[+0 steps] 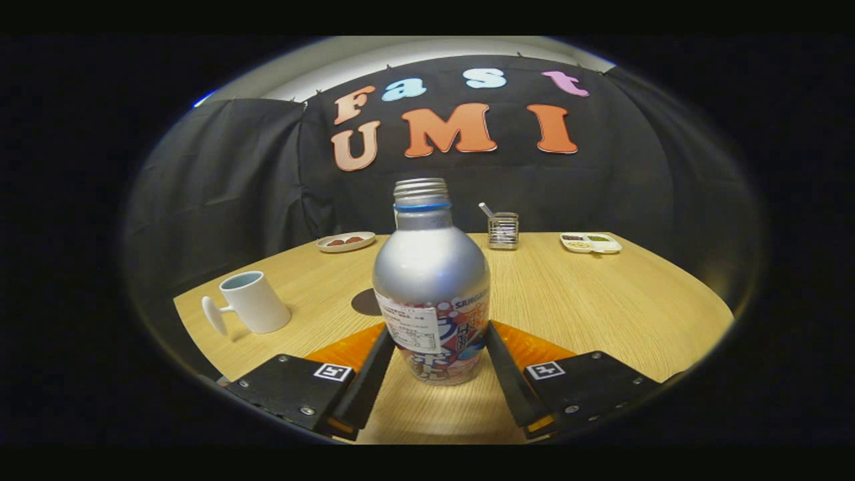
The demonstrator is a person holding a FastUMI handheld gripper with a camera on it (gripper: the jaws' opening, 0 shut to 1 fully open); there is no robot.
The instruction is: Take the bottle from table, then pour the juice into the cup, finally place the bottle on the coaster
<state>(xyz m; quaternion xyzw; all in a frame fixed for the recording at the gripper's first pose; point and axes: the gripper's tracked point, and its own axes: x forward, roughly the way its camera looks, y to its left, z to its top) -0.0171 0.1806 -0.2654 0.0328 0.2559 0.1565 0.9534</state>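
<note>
A silver bottle (431,280) with a printed label, a blue neck ring and no cap stands upright between my fingers. My gripper (437,337) is shut on its lower body, one finger pressing each side. I cannot tell whether its base touches the wooden table (588,300). A white cup (256,302) with a handle sits on the table to the left, beyond the fingers. A dark round coaster (364,302) lies flat just behind the bottle on its left, partly hidden by it.
Along the far edge of the table are a small plate (345,241) with reddish pieces, a wire holder (503,230) with a utensil in it, and a white divided dish (590,242). Black cloth walls close the booth behind.
</note>
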